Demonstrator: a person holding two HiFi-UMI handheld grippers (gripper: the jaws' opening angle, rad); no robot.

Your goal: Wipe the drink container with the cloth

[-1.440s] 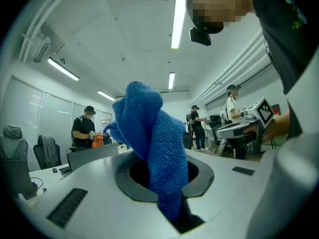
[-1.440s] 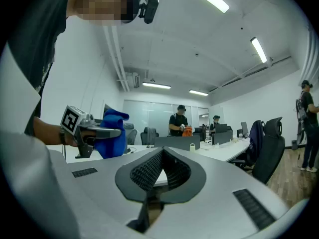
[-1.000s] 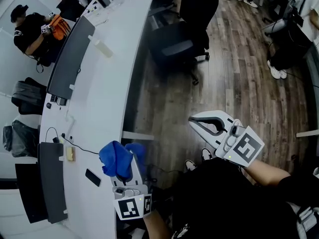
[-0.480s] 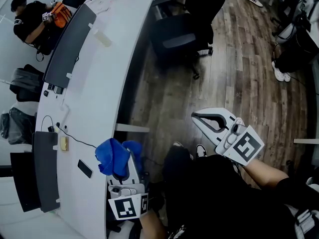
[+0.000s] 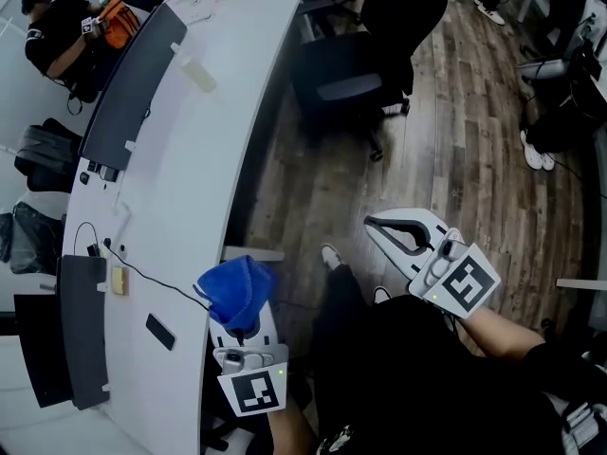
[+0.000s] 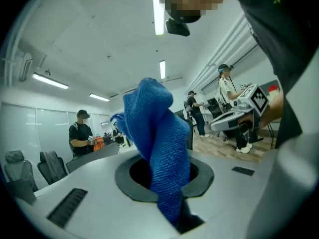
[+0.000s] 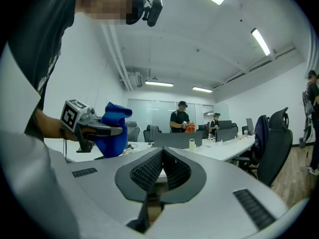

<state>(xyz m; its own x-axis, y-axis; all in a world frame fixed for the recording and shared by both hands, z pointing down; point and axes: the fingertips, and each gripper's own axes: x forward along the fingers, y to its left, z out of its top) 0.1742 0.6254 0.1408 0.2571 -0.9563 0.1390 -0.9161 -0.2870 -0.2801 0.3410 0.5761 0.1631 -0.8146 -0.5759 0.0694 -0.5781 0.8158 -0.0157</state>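
Seen from the head camera, the person's two forearms reach out at waist level, a gripper in each hand. The left gripper [image 5: 245, 322] is held close in against the edge of the curved white desk [image 5: 180, 188], its marker cube nearest the body, its jaws clamped on a bunched blue cloth [image 5: 235, 290]. In the left gripper view the cloth [image 6: 158, 153] rises from between the jaws as a twisted, upright fold and fills the middle of the frame.

The right gripper [image 5: 379, 227] is held out over the wooden floor [image 5: 446, 159], well apart from the left one, with the bare forearm [image 5: 512, 328] angling back to the body. Its own view shows the ribbed pads [image 7: 149, 174] pressed together with nothing between them, the tool pointing roughly level across the room.

From that side the left gripper [image 7: 94, 126] and its cloth [image 7: 112, 129] show at the left, raised just above the desk.

Farther up the desk stands a pale bottle-like container [image 7: 191, 143], well apart from both tools; a dark office chair [image 5: 351, 74] sits beside the desk. At the far end a person in a dark cap [image 5: 57, 45] stands holding something orange.
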